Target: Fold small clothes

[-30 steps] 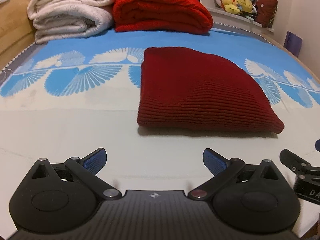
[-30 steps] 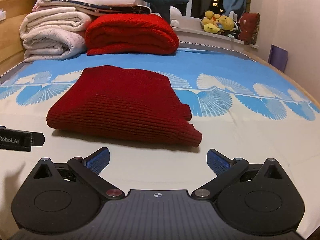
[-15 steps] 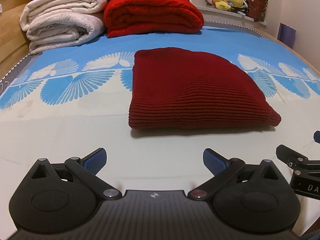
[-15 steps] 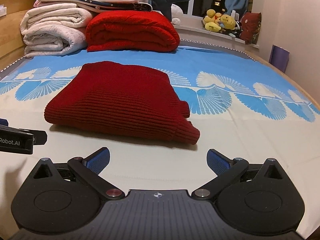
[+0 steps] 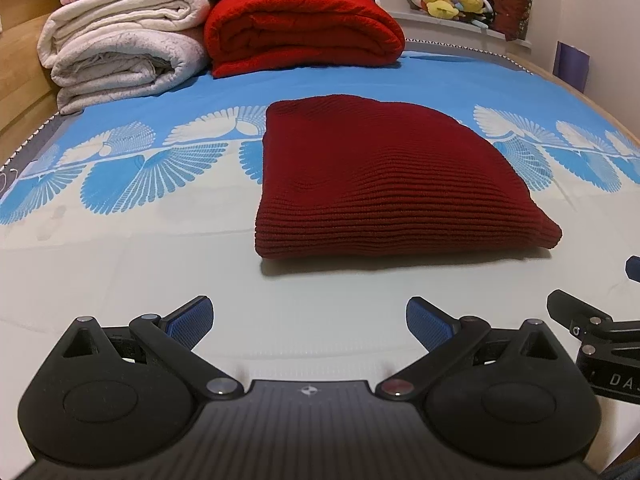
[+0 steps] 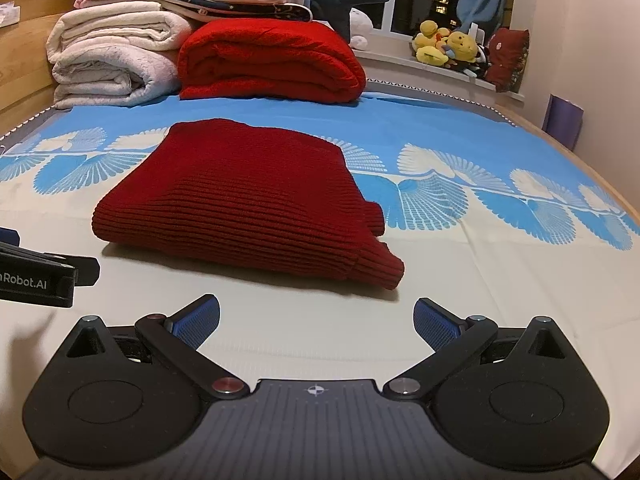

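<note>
**Folded sweater on the bed, both grippers spread and empty**

Left wrist view: I see my left gripper (image 5: 310, 316) low over the pale part of the bed sheet (image 5: 120, 264), its two fingers set wide apart with nothing between them. The pads (image 5: 190, 317) are blue and finely ribbed, mounted on matte black linkage arms with round metal pivots. Ahead lies the sweater (image 5: 384, 184), a dark red ribbed knit folded into a thick, roughly rectangular slab with a rounded right shoulder; its near edge is a plump roll of horizontal ribs. It sits apart from my fingers, on the boundary where the cream sheet meets a blue band printed with white fan shapes. At the far end a bright red blanket (image 5: 304, 28) is folded in soft fleecy rolls, beside a stack of cream quilts (image 5: 120, 56). The right gripper's black body pokes in at the right edge.

Right wrist view: my right gripper (image 6: 316, 318) is likewise splayed, empty, hovering above the smooth cream sheet (image 6: 500, 288). The sweater (image 6: 240, 200) lies ahead and slightly left, its ribbing running across; a cuff or hem corner sticks out at the near right end, and a small fold bulges on the right side. The red blanket (image 6: 272, 60) and quilts (image 6: 112, 60) are piled behind. Yellow plush toys (image 6: 448, 46) sit on the window ledge.
</note>
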A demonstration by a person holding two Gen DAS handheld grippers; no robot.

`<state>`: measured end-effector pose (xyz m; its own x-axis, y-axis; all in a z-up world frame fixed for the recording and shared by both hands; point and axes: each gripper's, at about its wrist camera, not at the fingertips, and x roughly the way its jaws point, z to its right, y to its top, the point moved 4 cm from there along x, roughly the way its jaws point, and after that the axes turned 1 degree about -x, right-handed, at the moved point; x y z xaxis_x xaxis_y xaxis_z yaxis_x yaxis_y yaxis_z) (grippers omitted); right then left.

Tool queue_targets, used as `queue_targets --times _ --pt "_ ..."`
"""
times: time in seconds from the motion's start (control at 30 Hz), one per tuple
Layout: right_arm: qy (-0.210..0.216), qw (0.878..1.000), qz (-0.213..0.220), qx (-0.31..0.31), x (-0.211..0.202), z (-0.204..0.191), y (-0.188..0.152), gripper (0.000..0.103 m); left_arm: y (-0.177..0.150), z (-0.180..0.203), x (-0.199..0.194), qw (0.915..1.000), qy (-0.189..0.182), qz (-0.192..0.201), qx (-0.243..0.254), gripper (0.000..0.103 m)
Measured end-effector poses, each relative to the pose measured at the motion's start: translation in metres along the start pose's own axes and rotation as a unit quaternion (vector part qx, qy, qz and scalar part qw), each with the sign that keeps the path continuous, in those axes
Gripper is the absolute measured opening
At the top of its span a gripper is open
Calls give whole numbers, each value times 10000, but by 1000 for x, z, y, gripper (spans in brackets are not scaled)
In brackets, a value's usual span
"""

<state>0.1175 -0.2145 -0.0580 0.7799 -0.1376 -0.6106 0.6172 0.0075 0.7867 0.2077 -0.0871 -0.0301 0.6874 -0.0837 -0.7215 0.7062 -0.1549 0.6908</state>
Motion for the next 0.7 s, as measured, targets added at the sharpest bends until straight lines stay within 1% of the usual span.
queue_targets --times 0.7 --pt "-8 10000 -1 6 0 0 -1 102 -2 5 0 9999 8 2 107 103"
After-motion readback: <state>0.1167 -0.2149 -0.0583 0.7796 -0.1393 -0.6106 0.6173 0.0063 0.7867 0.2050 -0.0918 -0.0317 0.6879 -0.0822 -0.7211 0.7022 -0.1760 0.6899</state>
